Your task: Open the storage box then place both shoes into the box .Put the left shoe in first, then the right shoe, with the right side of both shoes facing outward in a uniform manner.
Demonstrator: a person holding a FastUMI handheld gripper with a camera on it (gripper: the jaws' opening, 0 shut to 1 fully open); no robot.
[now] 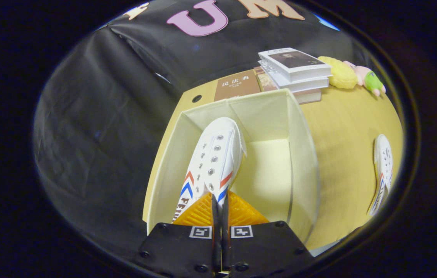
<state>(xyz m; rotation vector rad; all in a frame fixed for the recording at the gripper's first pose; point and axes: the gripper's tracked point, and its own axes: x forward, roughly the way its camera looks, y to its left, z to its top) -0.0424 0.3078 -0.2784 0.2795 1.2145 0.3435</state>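
The gripper [220, 202] had its two fingers drawn close together, pinching the rear upper edge of a white canvas shoe [212, 162] between them, so both fingers pressed on the shoe's fabric; the shoe hung toe-forward from that grip, its laceless eyelets facing up and its red and blue side stripes showing on either side just ahead of the fingertips; it sat over the open top of the storage box [303, 154], a cream fabric box with upright walls, and lay toward the box's left wall, with the pale floor of the box bare to its right; whether the sole already touched the floor of the box could not be told; the box stood on a tan wooden table [346, 127], near the table's left edge; well apart from the box, off to the right on the table, lay the second shoe [382, 170], white with the same stripes, resting outside the box; beyond the box's far wall stood a stack of books [293, 71], with a brown book [237, 85] lying just left of the stack; to the right of the books lay a yellow plush toy [342, 73] with pink and green parts.
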